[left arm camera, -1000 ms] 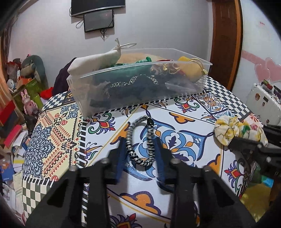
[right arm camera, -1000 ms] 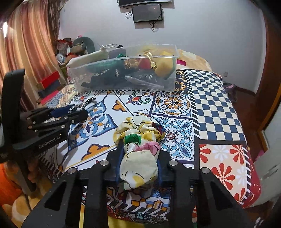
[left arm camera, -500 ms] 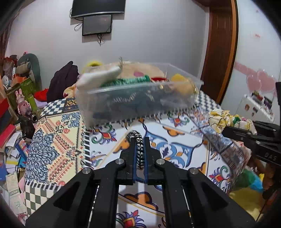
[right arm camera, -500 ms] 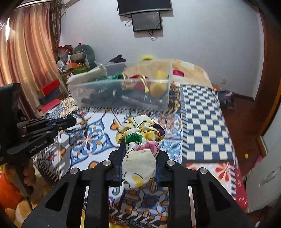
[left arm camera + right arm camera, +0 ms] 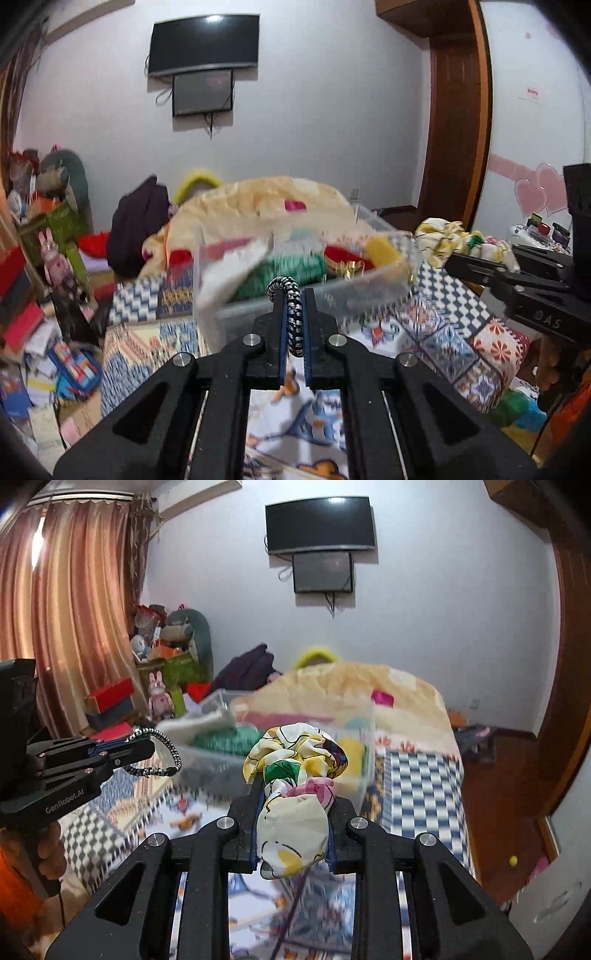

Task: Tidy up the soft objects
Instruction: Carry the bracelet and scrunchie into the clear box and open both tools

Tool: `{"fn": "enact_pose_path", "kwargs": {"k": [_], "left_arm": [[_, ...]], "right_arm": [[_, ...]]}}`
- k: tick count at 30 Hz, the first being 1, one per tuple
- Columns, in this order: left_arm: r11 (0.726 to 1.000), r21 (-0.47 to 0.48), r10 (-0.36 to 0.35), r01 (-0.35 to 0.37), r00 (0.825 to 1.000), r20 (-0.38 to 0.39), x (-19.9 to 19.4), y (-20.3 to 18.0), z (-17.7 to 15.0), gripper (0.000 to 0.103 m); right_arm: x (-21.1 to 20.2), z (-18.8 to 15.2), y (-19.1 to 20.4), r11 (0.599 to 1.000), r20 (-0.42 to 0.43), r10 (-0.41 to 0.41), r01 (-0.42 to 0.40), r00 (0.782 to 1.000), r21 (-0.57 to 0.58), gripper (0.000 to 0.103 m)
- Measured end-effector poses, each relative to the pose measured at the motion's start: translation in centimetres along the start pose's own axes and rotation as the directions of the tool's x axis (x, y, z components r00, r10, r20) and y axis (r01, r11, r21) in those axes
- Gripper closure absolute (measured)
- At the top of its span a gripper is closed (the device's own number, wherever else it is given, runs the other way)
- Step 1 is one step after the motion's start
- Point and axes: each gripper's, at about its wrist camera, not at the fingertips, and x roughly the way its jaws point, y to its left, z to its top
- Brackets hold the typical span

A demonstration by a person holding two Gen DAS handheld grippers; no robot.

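Item one: my left gripper (image 5: 294, 317), jaws clamped on a black-and-white braided cord loop (image 5: 291, 314), held in the air before the clear plastic bin (image 5: 369, 291).

Item two: my right gripper (image 5: 293, 812), jaws closed on a floral fabric scrunchie (image 5: 295, 771), likewise raised near the bin, above the patterned bed cover (image 5: 417, 786).

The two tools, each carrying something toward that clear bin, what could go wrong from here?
1. The braided cord loop is pinched edge-on in the left tool and dangles free, so it might slip or snag the clear bin rim.
2. The bin looks heaped, so the floral scrunchie from the right tool may roll off.
3. Both tools converge and could collide.
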Motion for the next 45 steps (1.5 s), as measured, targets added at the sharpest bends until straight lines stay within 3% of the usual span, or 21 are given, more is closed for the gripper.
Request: {"fn": "enact_pose_path", "kwargs": {"k": [9,17,27,35,38,40,42,45], "left_arm": [[0.999,0.031,0.013,-0.015,0.998,0.057,2.2,-0.5,4.0,0.097],[0.998,0.058,0.031,-0.034,0.998,0.051,5.2,-0.9,5.7,0.097],[0.999,0.052,0.011,-0.008,0.998,-0.065,10.0,-0.4,3.9,0.097],[0.999,0.042,-0.011,0.017,0.99,-0.144,11.2,0.3,2.3,0.097],[0.999,0.033,-0.02,0.026,0.986,-0.165,11.2,0.5,1.9,0.094],[0.999,0.025,-0.027,0.032,0.985,-0.17,11.0,0.6,1.7,0.09],[0.999,0.017,-0.025,0.028,0.987,-0.161,10.6,0.8,1.5,0.088],[1.0,0.01,-0.021,0.023,0.989,-0.149,10.0,1.0,1.5,0.084]], "right_arm": [[2.3,3.2,0.6,1.0,0.056,0.001,-0.001,0.998,-0.01,0.08],[5.5,3.8,0.1,1.0,0.012,-0.028,0.028,1.0,0.001,0.08],[8.6,2.5,-0.2,0.999,-0.088,-0.033,0.033,0.996,0.003,0.08],[9.9,2.1,0.1,0.999,-0.133,-0.037,0.035,0.99,-0.013,0.08],[10.0,2.0,0.2,0.999,-0.144,-0.036,0.032,0.989,-0.026,0.074],[9.8,2.0,0.2,0.999,-0.146,-0.036,0.032,0.989,-0.031,0.062],[9.4,2.1,0.2,0.998,-0.135,-0.044,0.04,0.99,-0.038,0.056],[8.9,2.2,0.2,0.998,-0.126,-0.045,0.041,0.991,-0.04,0.055]]}}
